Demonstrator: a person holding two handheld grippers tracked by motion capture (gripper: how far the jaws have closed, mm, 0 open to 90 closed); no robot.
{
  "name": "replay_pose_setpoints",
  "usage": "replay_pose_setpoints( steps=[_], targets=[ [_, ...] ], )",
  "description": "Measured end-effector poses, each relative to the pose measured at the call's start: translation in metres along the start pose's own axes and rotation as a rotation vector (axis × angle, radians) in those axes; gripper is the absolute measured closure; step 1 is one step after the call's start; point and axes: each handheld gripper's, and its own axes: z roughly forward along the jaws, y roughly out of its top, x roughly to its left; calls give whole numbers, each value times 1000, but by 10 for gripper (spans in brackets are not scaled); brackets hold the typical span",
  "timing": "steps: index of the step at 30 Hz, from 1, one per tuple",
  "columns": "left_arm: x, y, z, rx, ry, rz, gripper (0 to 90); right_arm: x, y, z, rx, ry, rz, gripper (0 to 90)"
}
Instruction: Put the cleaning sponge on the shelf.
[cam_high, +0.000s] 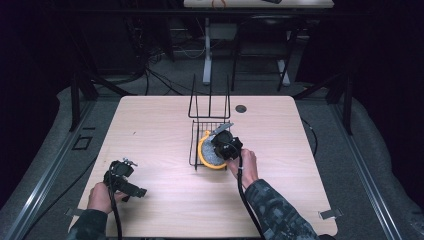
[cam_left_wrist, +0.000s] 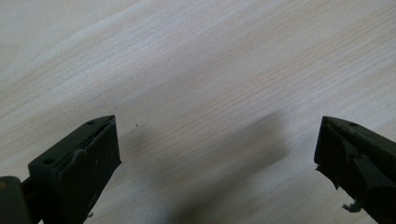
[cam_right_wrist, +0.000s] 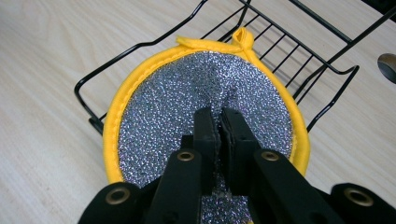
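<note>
The right gripper has its jaws pinched together on a fold of the pad, a round silver scrubbing pad with a yellow rim and a small loop at its far edge. The pad lies tilted over the near end of the black wire rack, which stands on the desk near its middle, and in the high view the right hand holds the gripper just above it. The left gripper hangs over bare desk near the front left corner, well apart from the rack, its jaws wide apart and holding nothing.
</note>
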Motion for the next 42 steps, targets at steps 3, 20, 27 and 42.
replay_pose_setpoints(
  steps=[3, 20, 27, 42],
  targets=[
    [1, -1, 0, -4, 1, -6, 3, -1, 1, 4, 1, -6, 8, 855],
    [1, 1, 1, 4, -3, 2, 3, -1, 2, 26, -7, -34, 17, 854],
    [0, 1, 1, 4, -1, 4, 3, -2, 2, 28, -10, -30, 29, 833],
    [1, 1, 0, -2, -6, 3, 3, -5, 1, 20, -14, -9, 54, 520]
  ],
)
